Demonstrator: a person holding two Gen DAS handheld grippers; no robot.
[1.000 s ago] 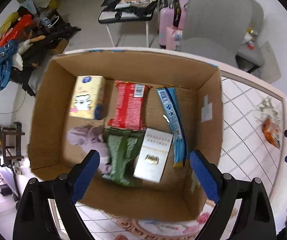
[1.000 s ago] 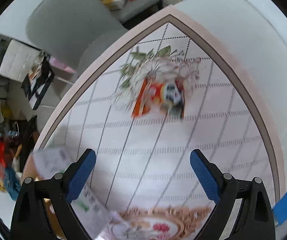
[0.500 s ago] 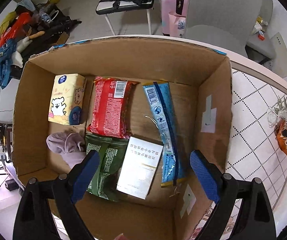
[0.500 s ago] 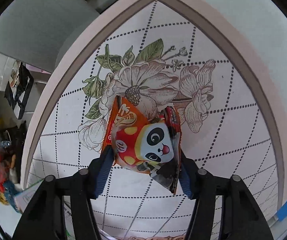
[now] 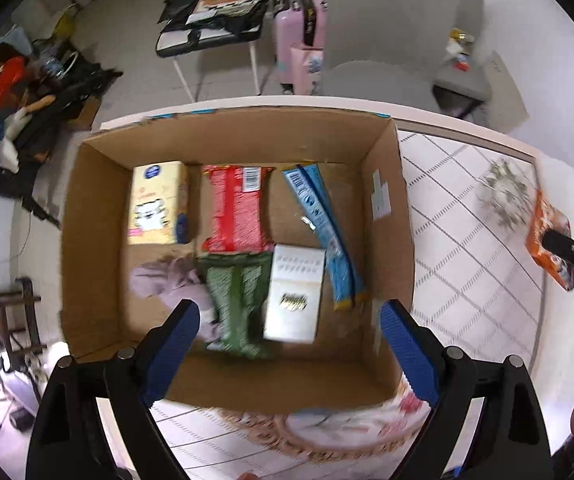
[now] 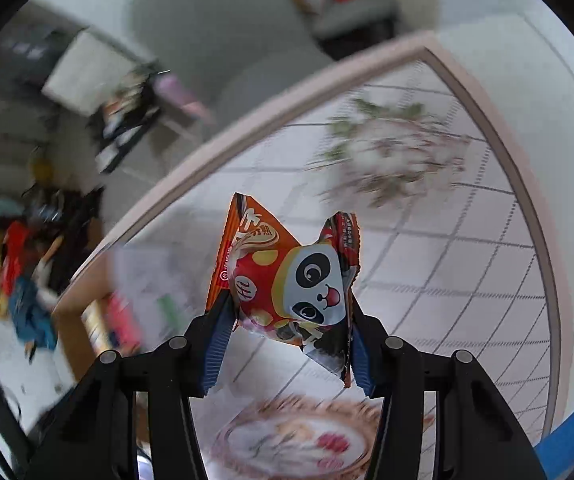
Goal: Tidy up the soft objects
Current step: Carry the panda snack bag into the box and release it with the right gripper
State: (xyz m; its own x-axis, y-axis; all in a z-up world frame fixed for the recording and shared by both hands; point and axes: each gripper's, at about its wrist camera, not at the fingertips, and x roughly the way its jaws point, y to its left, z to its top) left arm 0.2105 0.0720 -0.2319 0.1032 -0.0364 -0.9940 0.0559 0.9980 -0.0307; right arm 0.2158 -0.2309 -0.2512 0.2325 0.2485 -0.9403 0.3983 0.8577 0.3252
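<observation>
Lifted off the table since half a second ago, the snack bag hangs pinched in the right gripper; the left gripper, wide open and empty, hovers over the box.

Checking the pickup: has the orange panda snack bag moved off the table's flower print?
Yes. The orange panda snack bag, gripped by the right gripper, is lifted toward the camera, below the flower print.

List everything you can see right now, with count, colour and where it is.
cardboard box: 1, brown, on table
tissue pack: 1, yellow, box back-left
red packet: 1, box middle
blue packet: 1, box right
green packet: 1, box front
white carton: 1, beside green packet
cloth: 1, purple-grey, box front-left
panda snack bag: 1, orange, in right gripper
table: 1, white patterned
left gripper: open, above box
right gripper: shut on bag
</observation>
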